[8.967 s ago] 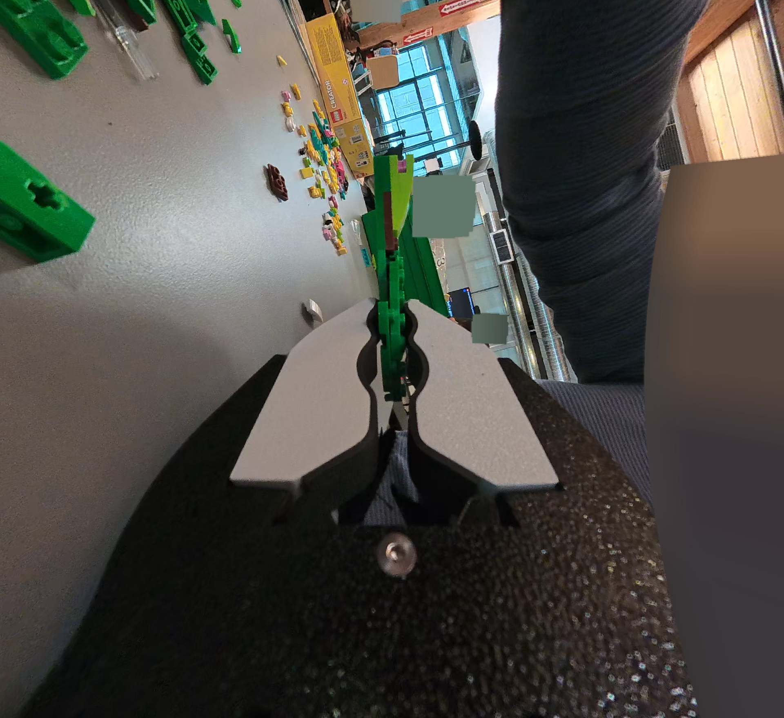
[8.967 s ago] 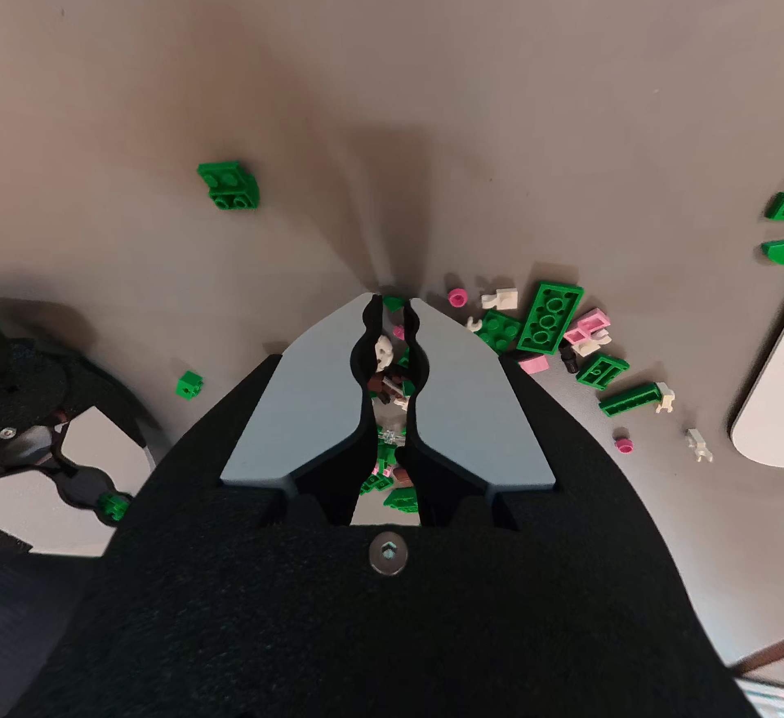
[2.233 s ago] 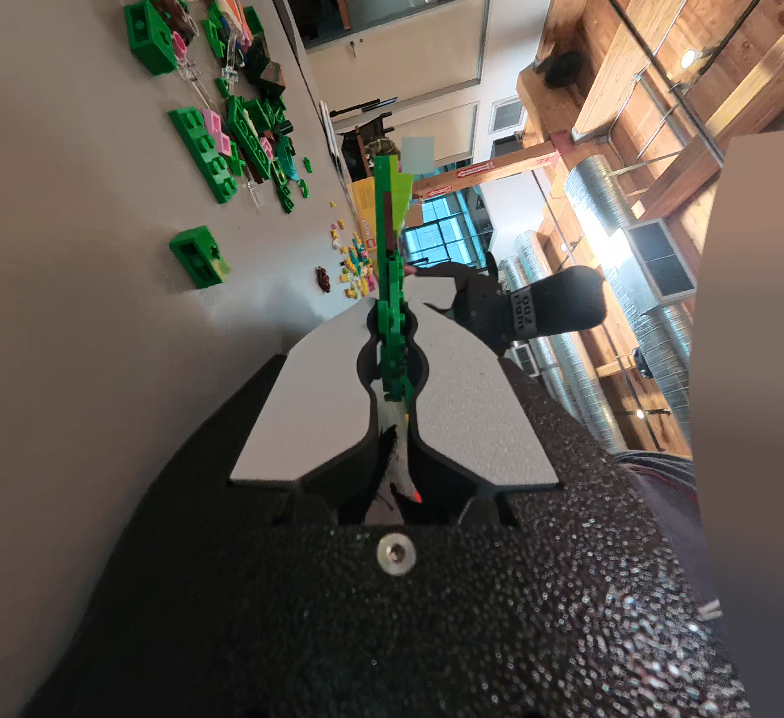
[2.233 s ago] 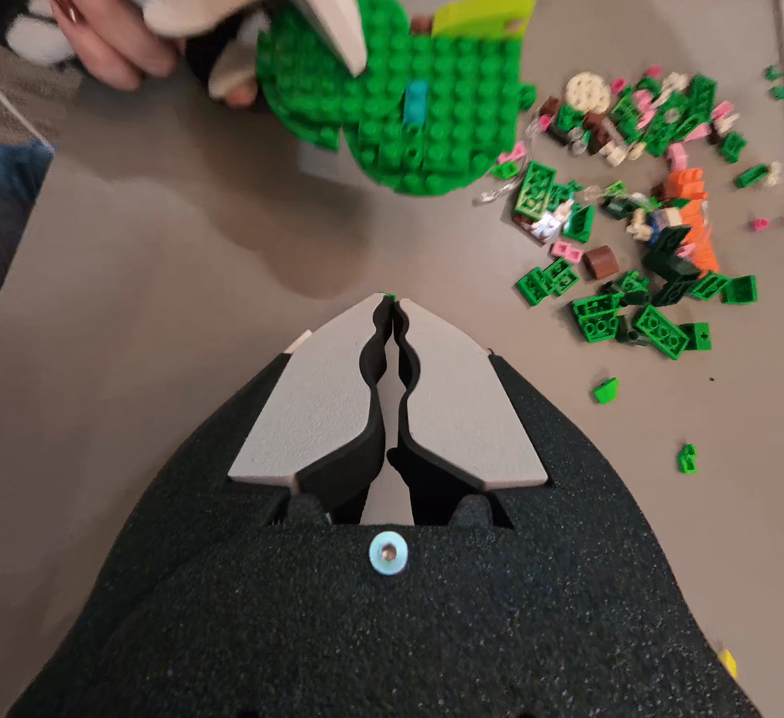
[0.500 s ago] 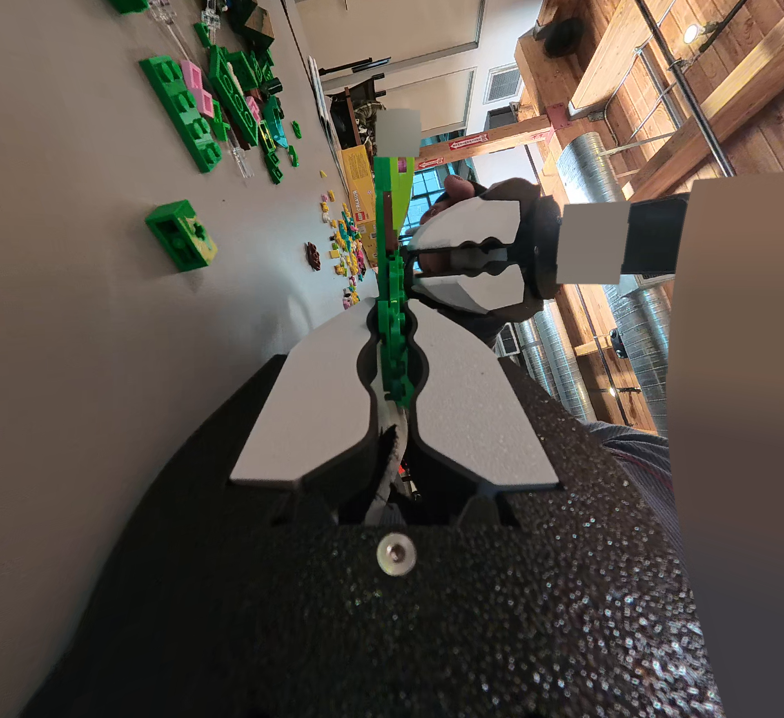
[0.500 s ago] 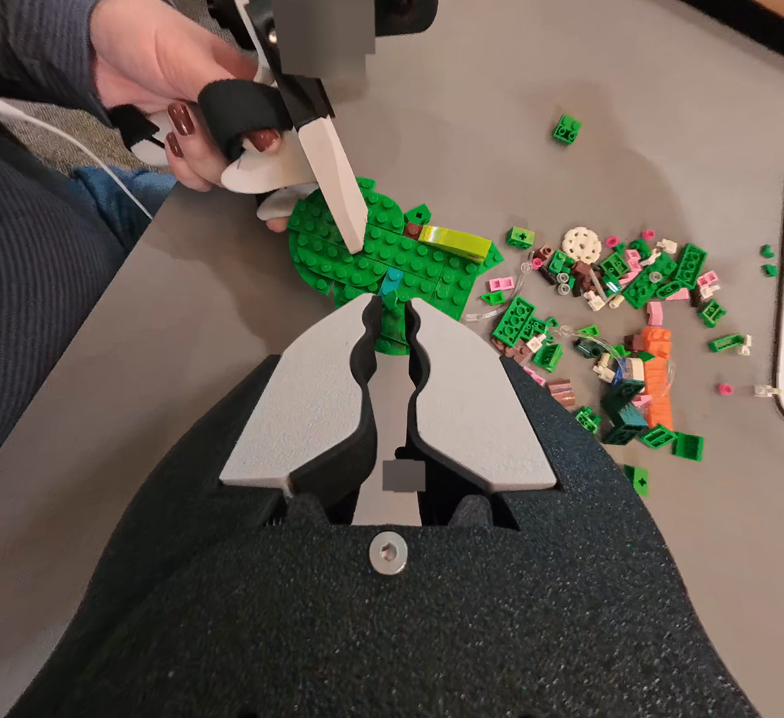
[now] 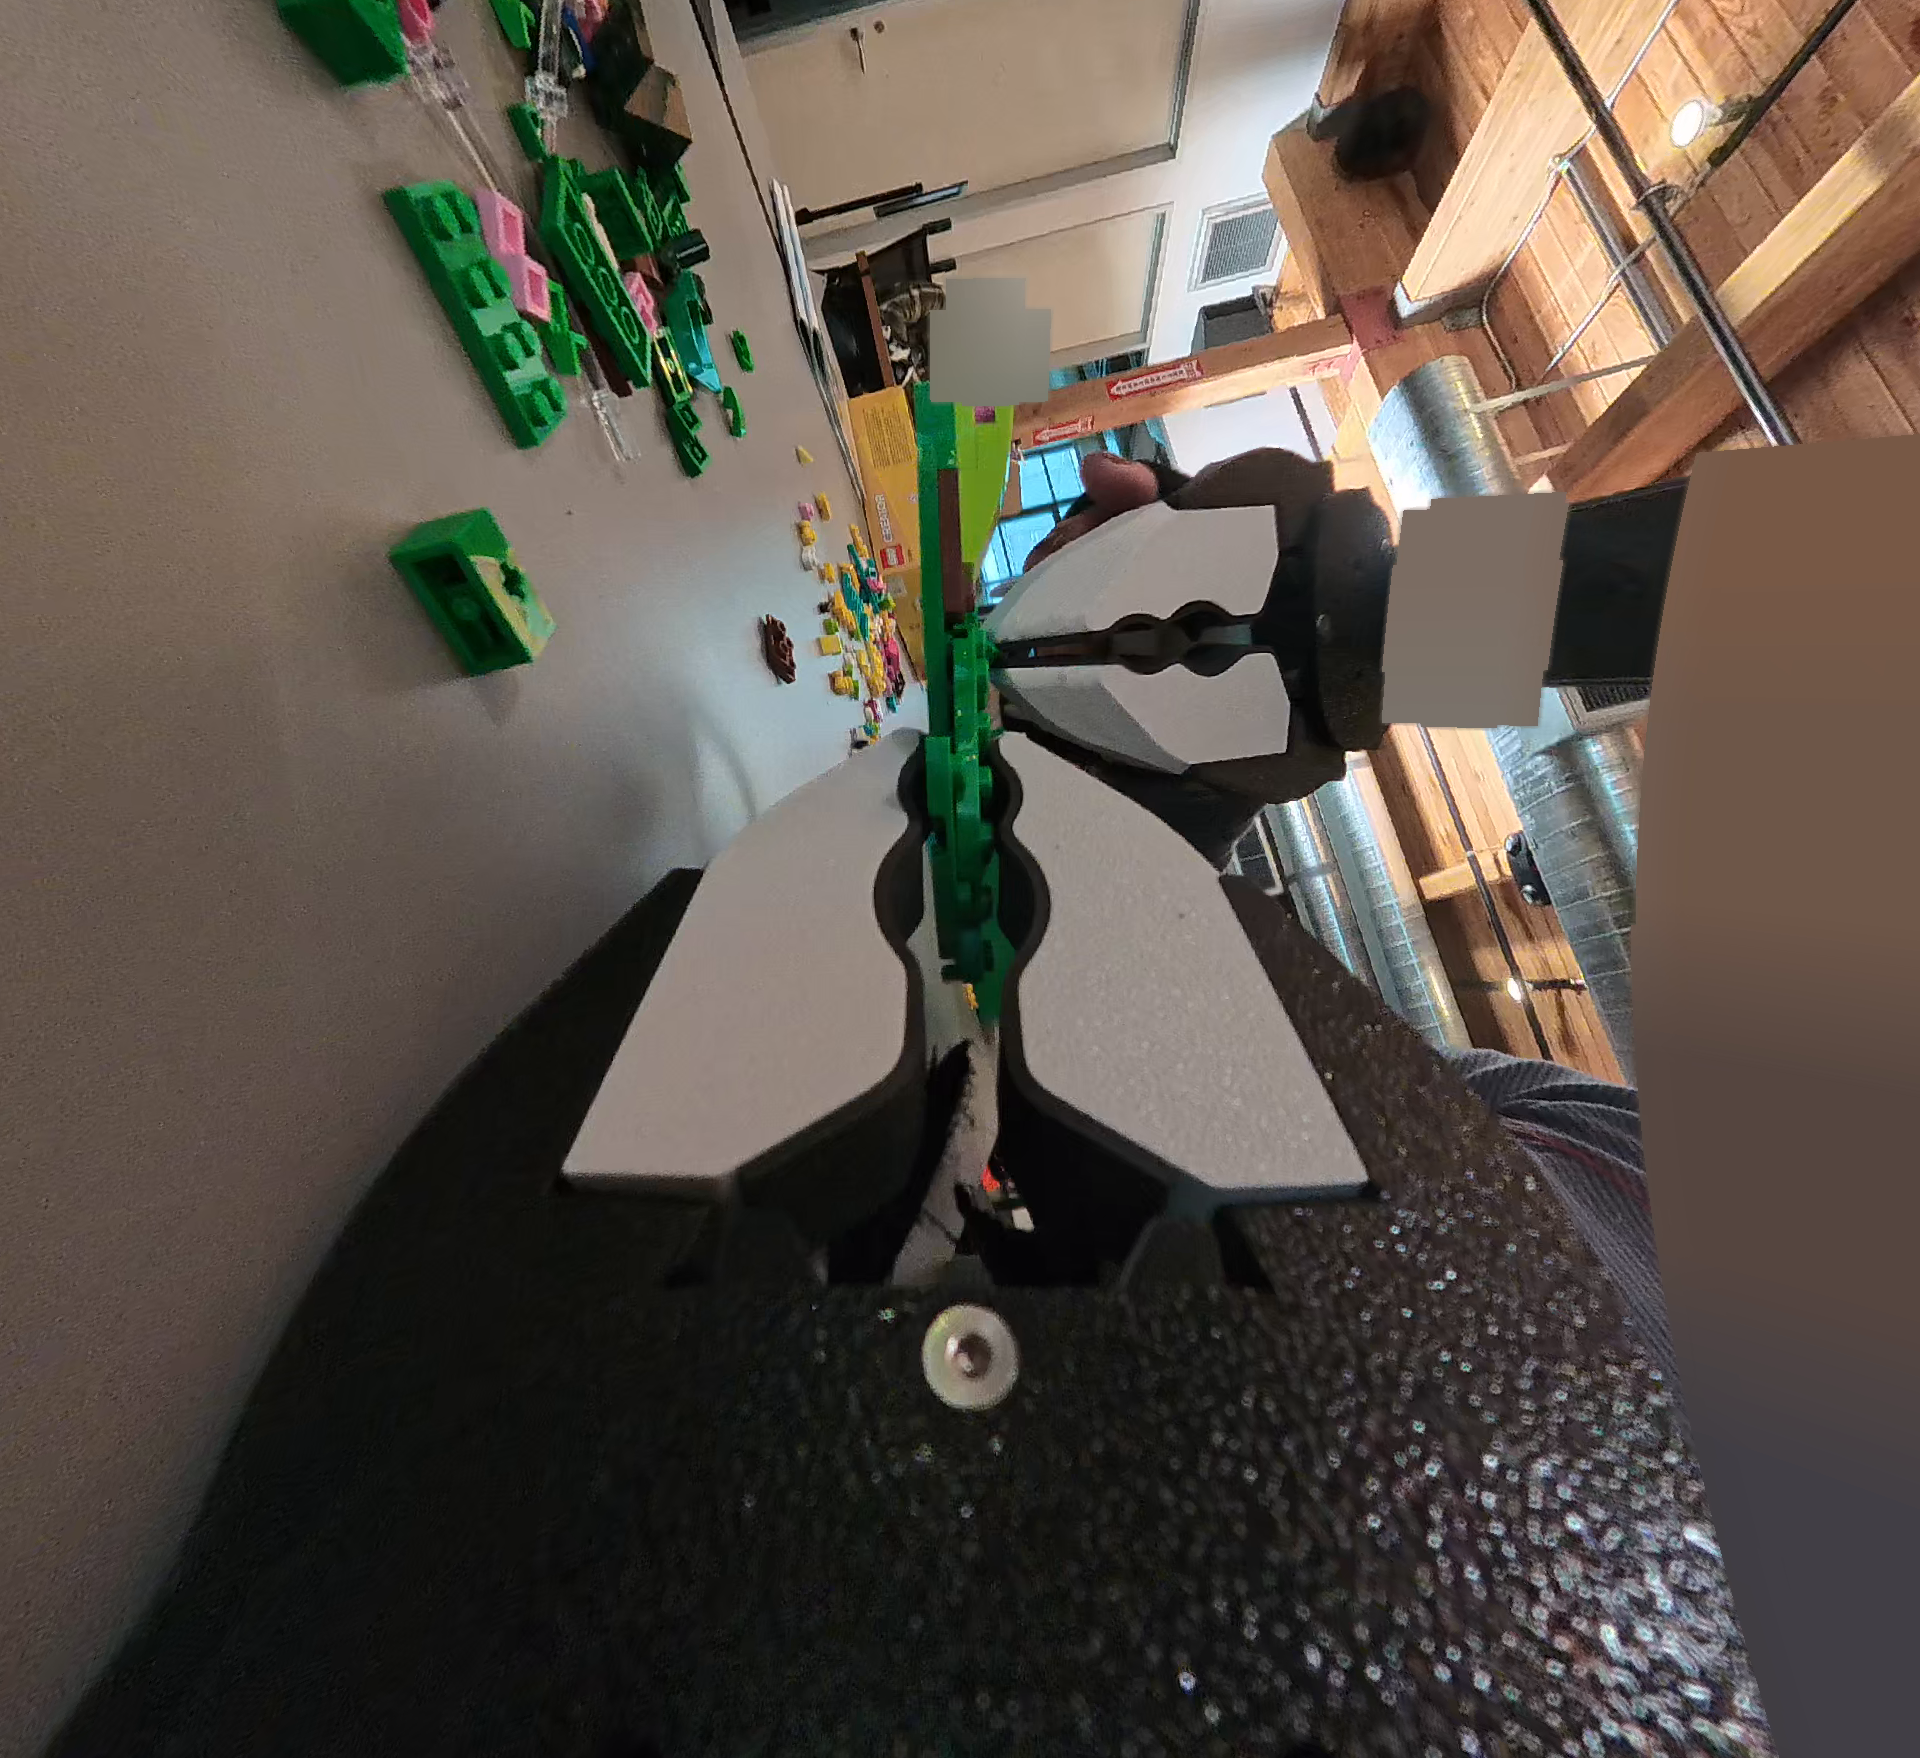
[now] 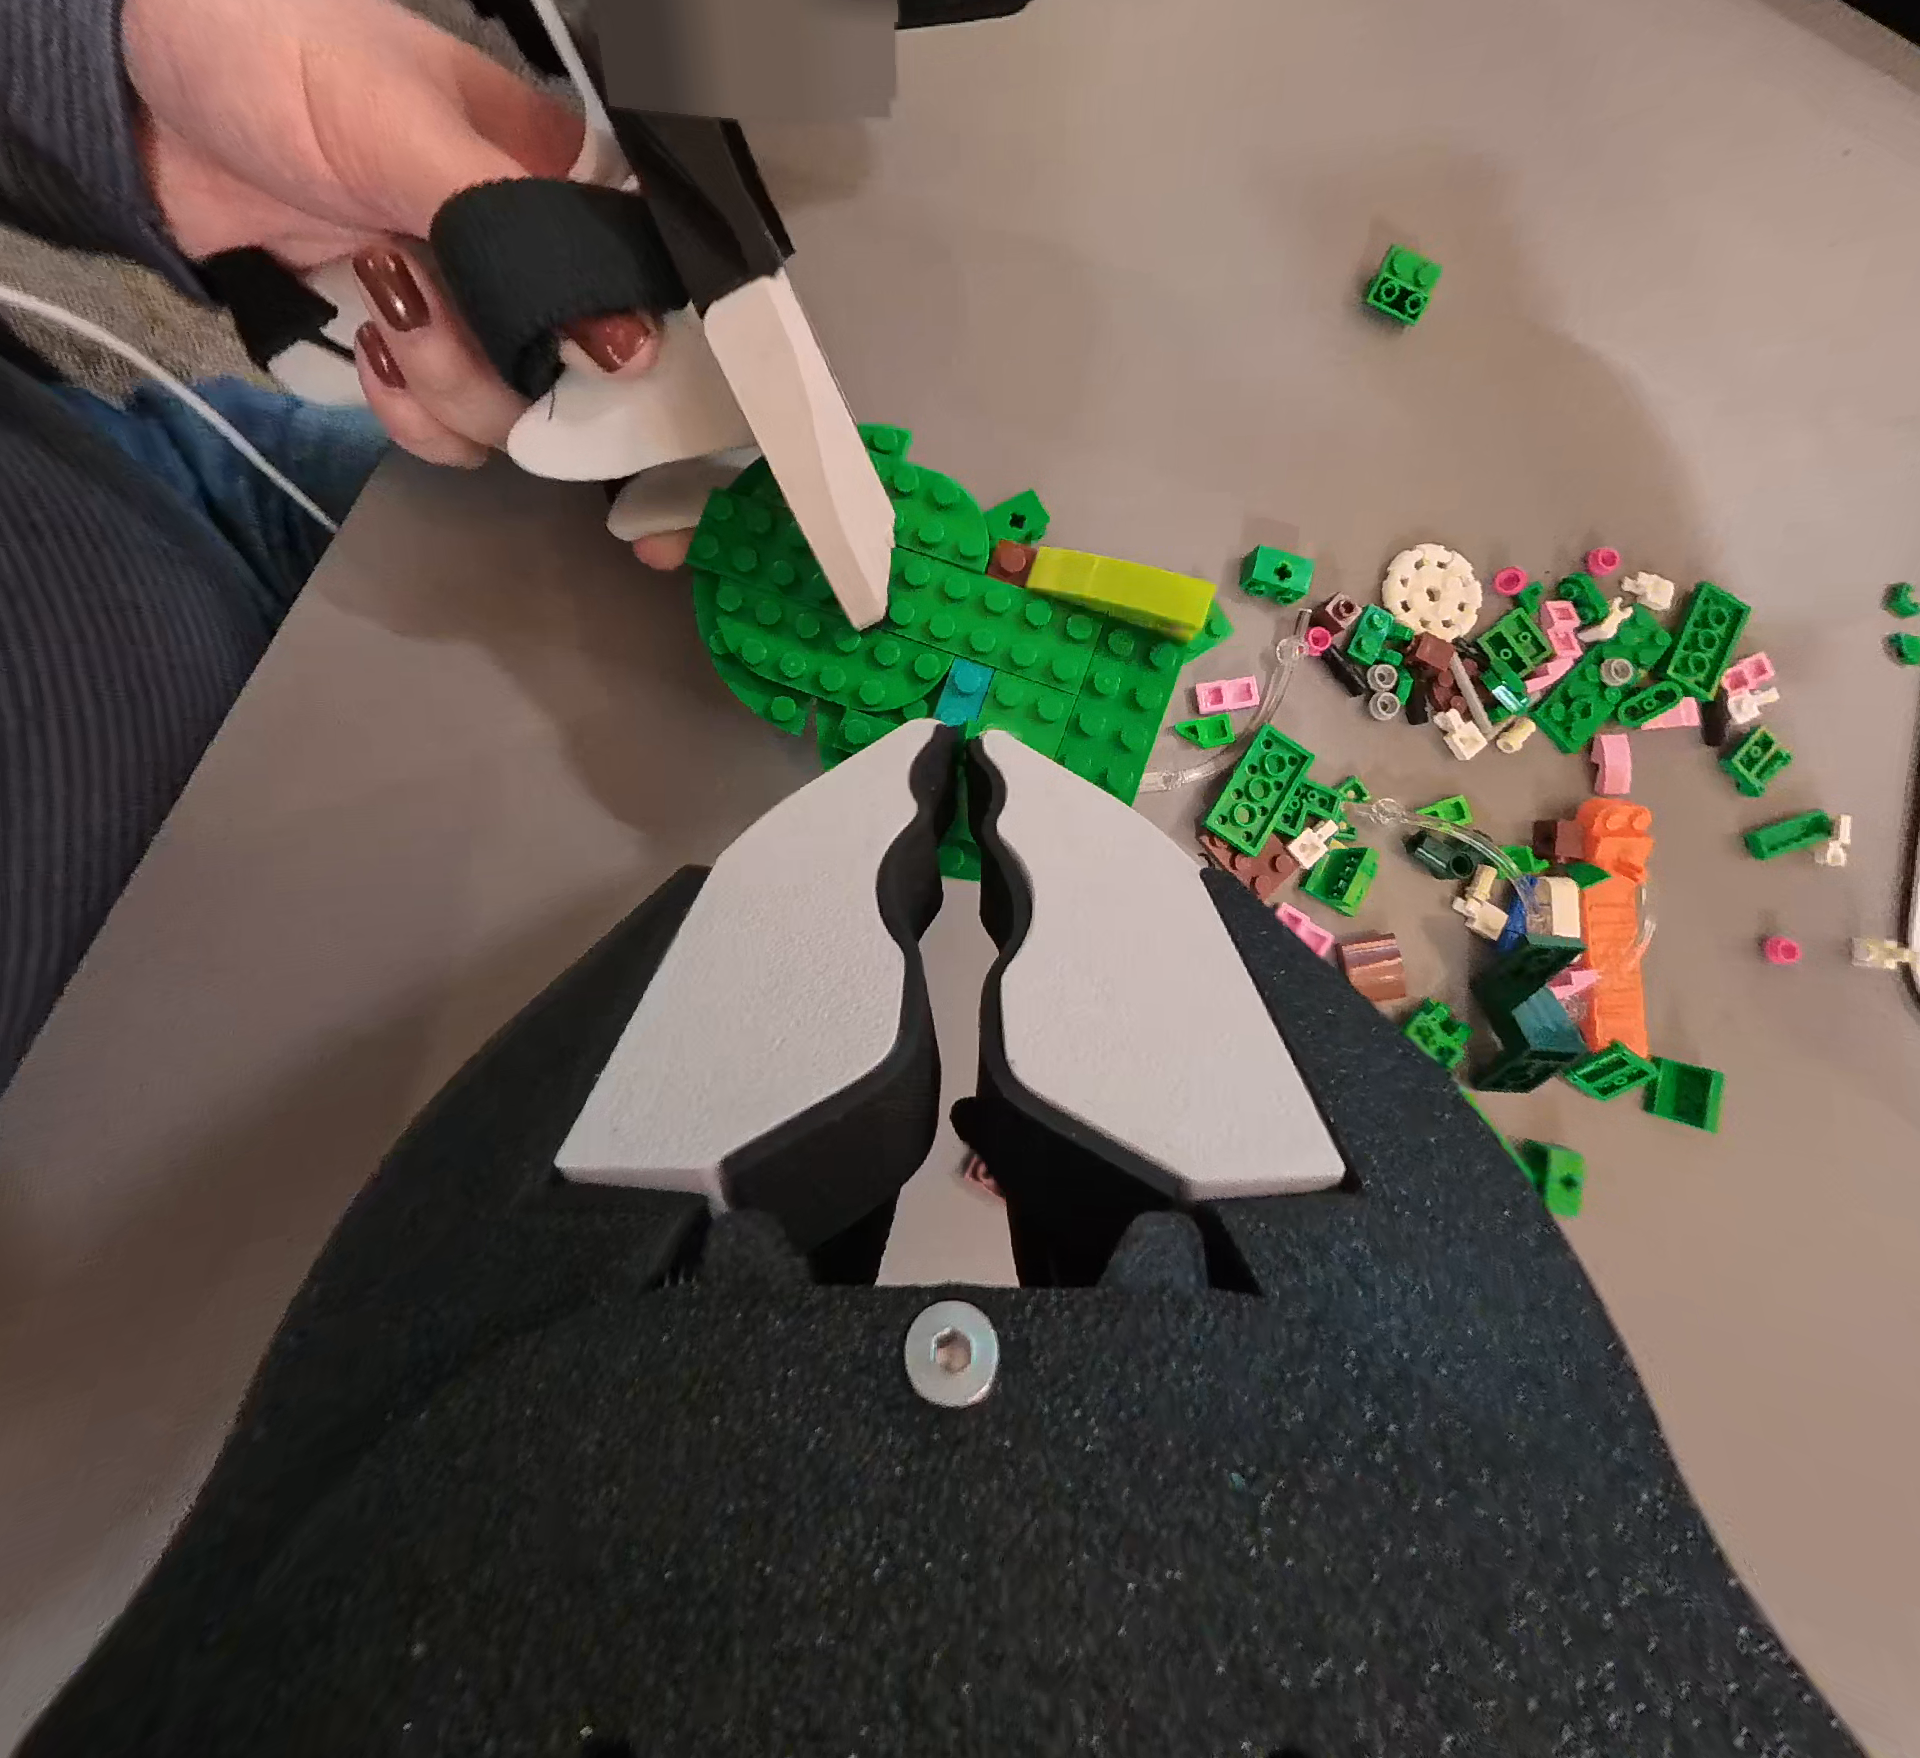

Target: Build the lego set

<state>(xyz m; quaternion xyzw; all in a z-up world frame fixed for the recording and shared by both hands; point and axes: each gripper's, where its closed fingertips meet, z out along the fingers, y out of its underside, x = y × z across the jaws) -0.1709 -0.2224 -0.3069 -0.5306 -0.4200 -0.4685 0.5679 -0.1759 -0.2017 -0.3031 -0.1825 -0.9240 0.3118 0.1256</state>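
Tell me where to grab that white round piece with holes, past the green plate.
Judging by its pose, pinch the white round piece across its outer rim from straight above. It lies flat on the grey table, with bare table on its far side and small bricks crowding its near side.

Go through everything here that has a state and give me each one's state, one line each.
Left gripper: shut on the green plate assembly.
Right gripper: shut, tips against the assembly's studded face; held piece cannot be seen.
Green plate assembly: partly built, held off the table.
Lime slope piece: attached to the assembly.
Loose bricks: scattered, unattached.
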